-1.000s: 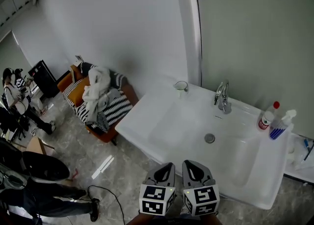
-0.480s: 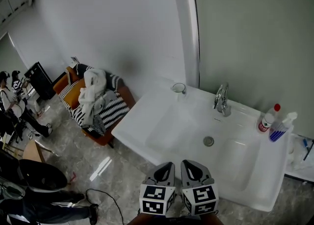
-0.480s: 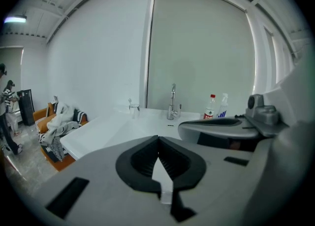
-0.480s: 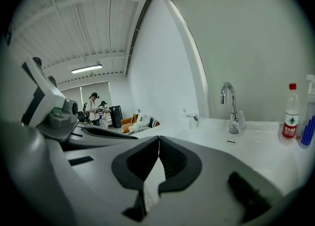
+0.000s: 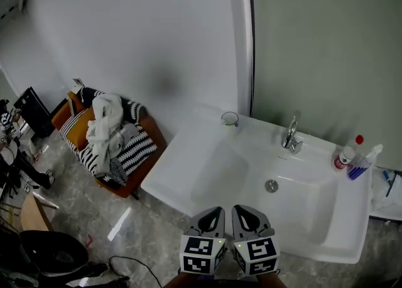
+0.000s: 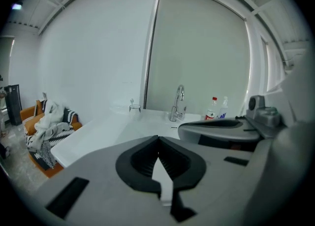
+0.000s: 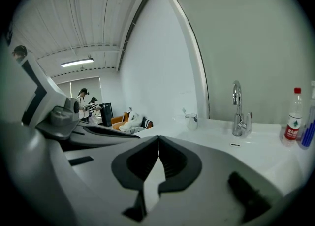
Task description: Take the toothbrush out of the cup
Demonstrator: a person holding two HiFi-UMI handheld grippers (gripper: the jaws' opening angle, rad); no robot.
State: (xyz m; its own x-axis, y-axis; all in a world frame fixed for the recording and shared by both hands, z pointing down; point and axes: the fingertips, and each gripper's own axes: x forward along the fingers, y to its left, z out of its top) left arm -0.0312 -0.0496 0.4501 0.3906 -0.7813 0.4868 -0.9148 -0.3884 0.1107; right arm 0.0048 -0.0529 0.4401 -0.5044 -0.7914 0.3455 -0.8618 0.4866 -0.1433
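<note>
A: Since prev. frame, head view: armchair (image 5: 74,133) drifted toward 9 o'clock, faucet (image 5: 291,136) dropped slightly toward 6. Both grippers sit at 6 o'clock as before.

B: Fingers?

A: Left gripper (image 5: 215,211) and right gripper (image 5: 243,210) both fully closed, nothing between.

B: Target?

A: Cup (image 5: 230,118) at 12 o'clock from them, on the far corner of the sink (image 5: 169,189), well apart. Toothbrush (image 7: 184,111) stands in it.

B: Risks?

A: Cup looks light and prob. tips if the brush gets dragged sideways. Closed fingers would only knock the handle, so open first.
</note>
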